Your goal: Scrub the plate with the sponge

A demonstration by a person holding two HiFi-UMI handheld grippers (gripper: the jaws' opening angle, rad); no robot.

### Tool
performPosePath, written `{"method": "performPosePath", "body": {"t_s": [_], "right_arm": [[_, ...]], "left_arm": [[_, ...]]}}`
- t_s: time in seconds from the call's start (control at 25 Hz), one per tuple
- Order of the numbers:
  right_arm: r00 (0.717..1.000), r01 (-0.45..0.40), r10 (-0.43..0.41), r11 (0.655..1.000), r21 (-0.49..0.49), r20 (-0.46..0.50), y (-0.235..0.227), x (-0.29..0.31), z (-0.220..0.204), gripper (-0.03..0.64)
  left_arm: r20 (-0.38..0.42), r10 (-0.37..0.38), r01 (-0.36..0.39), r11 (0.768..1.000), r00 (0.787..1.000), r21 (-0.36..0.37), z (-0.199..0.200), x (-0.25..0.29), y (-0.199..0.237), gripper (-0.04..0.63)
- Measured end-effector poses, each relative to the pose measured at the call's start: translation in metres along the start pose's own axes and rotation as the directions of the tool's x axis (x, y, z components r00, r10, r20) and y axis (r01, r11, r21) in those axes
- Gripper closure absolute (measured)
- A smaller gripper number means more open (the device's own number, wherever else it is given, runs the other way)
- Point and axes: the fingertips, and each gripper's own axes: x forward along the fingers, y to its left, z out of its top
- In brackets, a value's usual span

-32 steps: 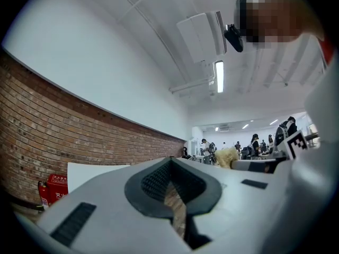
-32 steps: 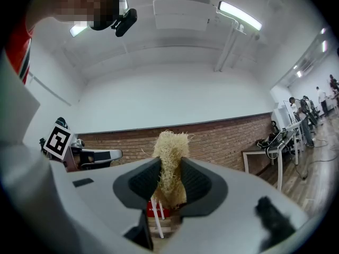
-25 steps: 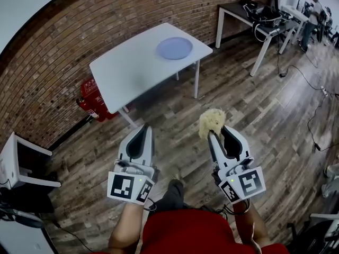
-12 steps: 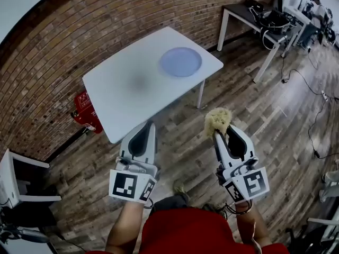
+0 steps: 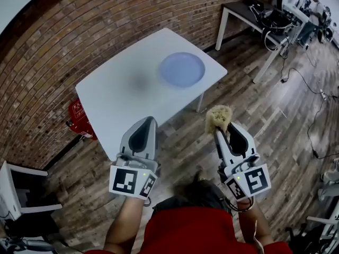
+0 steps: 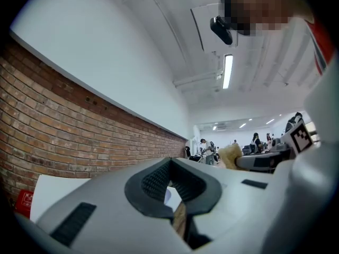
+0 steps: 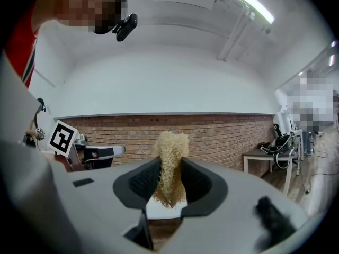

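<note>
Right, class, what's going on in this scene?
A person stands holding a gripper in each hand. The right gripper is shut on a tan, fibrous sponge, held in the air. The left gripper is shut and empty. The blue plate lies untouched on the white table ahead, so scrubbing has not begun.

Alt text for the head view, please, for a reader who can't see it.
A person holds two grippers over a wood floor: the right gripper clamps a tan sponge, the left gripper is shut and empty. Ahead, a blue plate sits on a white table by a brick wall.
</note>
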Motion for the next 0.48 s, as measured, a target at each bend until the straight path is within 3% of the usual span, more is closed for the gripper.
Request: {"method": "performPosePath", "body": {"t_s": [0.48], "right_arm": [[0.996, -0.089, 0.091, 0.994, -0.058, 0.017, -0.066, 0.093, -0.007, 0.497]], "left_arm": [[-0.015, 0.068, -0.068, 0.998, 0.998, 0.007, -0.017, 0.097, 0.036, 0.581]]}}
